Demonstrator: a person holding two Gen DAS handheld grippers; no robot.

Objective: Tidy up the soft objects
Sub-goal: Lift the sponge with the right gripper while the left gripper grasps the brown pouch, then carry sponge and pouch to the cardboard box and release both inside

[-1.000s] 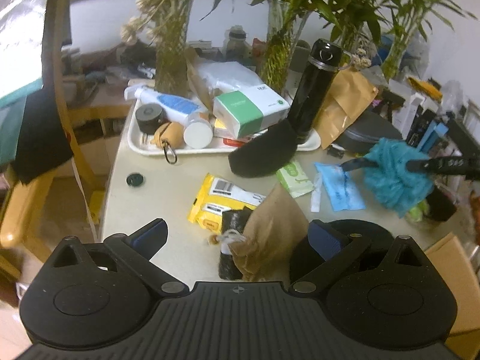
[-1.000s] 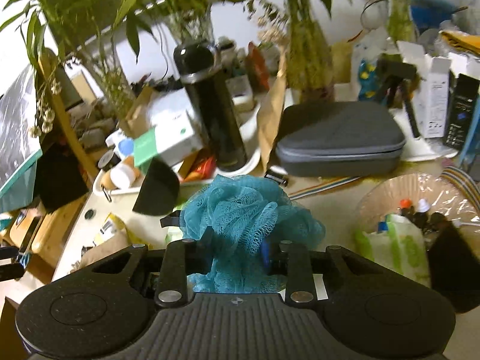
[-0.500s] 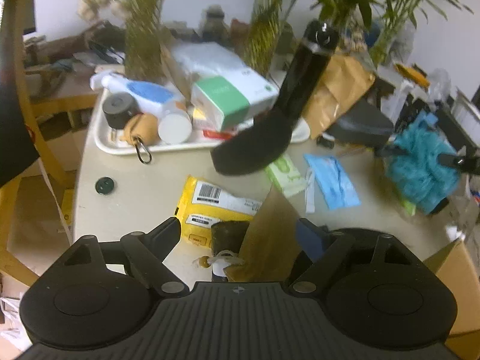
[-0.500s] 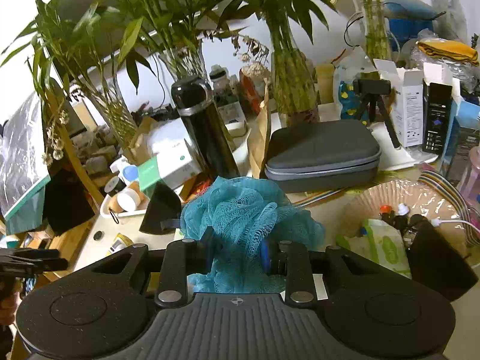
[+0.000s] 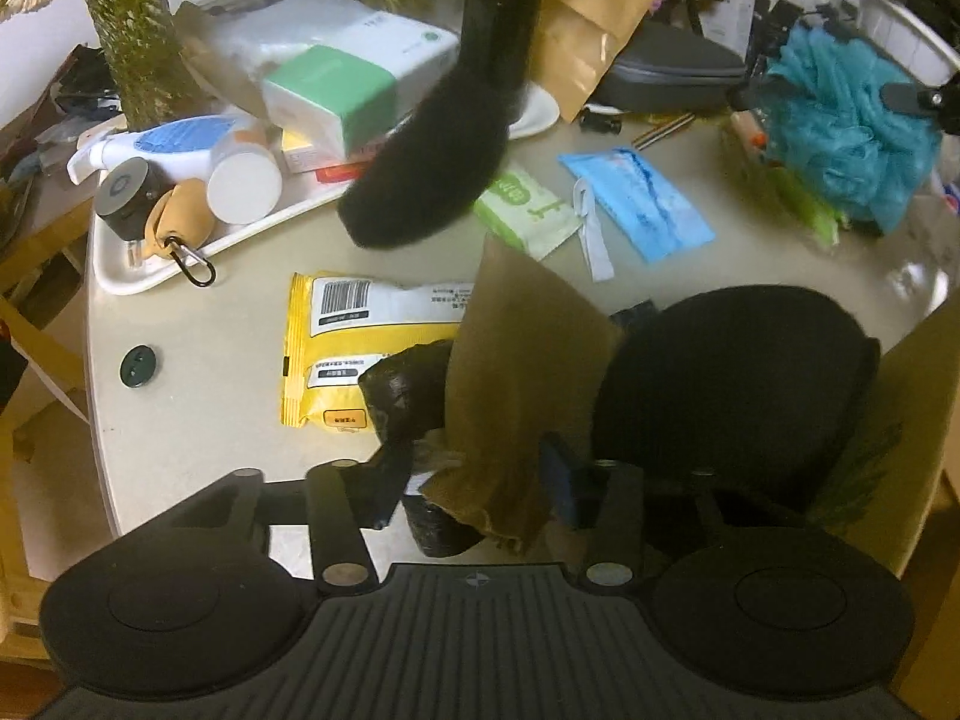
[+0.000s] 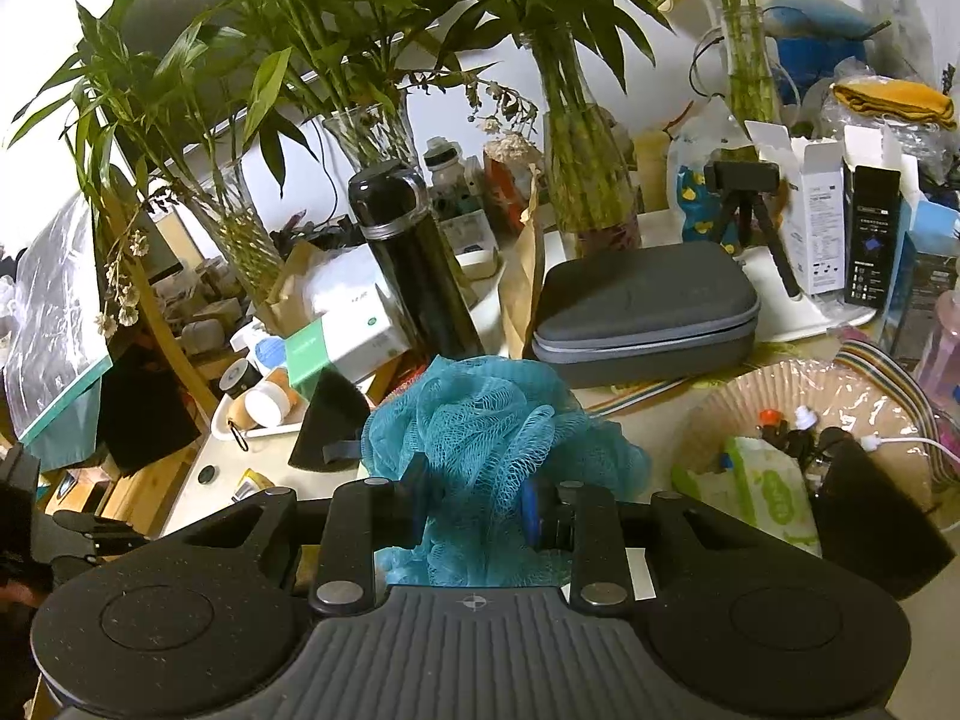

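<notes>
Table [image 5: 198,420] bears tray [image 5: 120,282], yellow packet [image 5: 336,348], wipes [image 5: 528,210].

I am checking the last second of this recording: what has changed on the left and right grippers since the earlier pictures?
The left gripper came down and closed on the brown pouch; earlier its fingers stood open. The right gripper rose slightly, still shut on the blue bath sponge. The table's other things stayed put.

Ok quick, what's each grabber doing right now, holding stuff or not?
Left gripper: jaws closed on the brown cloth pouch.
Right gripper: jaws closed on the blue bath pouf.
</notes>
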